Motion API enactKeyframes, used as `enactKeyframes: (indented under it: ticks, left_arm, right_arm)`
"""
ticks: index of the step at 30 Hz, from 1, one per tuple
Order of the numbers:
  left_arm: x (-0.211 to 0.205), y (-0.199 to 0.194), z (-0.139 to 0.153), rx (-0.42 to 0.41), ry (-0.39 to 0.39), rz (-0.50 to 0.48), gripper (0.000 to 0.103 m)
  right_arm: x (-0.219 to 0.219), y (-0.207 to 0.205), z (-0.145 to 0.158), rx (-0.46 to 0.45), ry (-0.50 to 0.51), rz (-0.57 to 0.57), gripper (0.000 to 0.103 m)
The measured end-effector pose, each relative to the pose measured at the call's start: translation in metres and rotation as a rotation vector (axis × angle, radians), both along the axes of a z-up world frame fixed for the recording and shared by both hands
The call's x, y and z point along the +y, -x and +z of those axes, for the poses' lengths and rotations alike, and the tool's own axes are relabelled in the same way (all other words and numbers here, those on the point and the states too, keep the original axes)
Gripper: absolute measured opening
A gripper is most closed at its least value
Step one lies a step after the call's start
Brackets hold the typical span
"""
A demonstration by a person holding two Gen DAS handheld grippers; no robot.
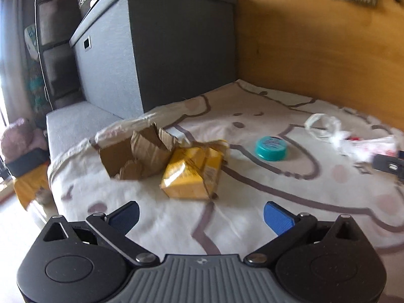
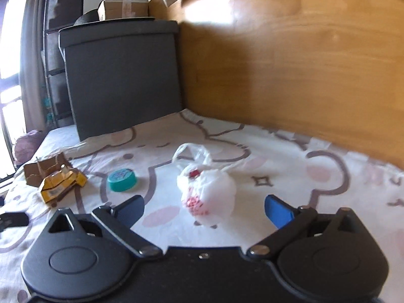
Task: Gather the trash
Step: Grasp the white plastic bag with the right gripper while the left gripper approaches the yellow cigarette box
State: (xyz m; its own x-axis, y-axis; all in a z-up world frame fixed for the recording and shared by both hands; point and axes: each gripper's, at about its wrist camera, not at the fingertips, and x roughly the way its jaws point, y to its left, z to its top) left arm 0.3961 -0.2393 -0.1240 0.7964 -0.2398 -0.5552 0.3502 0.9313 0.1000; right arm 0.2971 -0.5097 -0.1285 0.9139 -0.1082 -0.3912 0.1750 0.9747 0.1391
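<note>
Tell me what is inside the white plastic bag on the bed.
Through the thin white plastic bag, red patches show: a small dark red piece near the top and a red-and-white speckled patch lower down. What they are stays unclear; the film and blur hide the rest.

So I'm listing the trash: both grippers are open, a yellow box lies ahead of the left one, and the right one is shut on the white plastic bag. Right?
Not quite. In the right wrist view the right gripper is open; the white plastic bag lies on the bedsheet between its spread fingers, ungripped. The rest holds: the yellow box lies ahead of the open left gripper.
</note>
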Motion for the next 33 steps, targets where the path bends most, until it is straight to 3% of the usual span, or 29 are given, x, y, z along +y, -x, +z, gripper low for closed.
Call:
enactKeyframes:
  ticks: [5, 12, 16, 22, 29, 33]
  left_arm:
    - [-0.008, -0.042, -0.010, 0.053, 0.016, 0.019, 0.103]
    - [-0.030, -0.072, -0.023, 0.045, -0.080, -0.014, 0.103]
    - [-0.033, -0.079, -0.024, 0.065, -0.072, -0.024, 0.103]
    - [-0.025, -0.078, -0.027, 0.116, 0.006, -0.011, 0.103]
    - [-0.022, -0.080, -0.027, 0.106, 0.020, 0.012, 0.103]
    - [-0.025, -0.080, -0.024, 0.067, -0.012, 0.012, 0.099]
  right_arm:
    - [-0.012, 0.000, -0.004, -0.009, -0.104, 0.044, 0.087]
    - [-0.027, 0.000, -0.009, -0.017, -0.216, 0.040, 0.069]
    - [-0.036, 0.001, -0.011, -0.042, -0.281, 0.029, 0.066]
    - [-0.047, -0.006, -0.014, -0.084, -0.353, 0.021, 0.066]
    - [-0.056, -0.011, -0.021, -0.069, -0.430, 0.007, 0.042]
    - [-0.054, -0.012, -0.022, -0.062, -0.427, 0.034, 0.038]
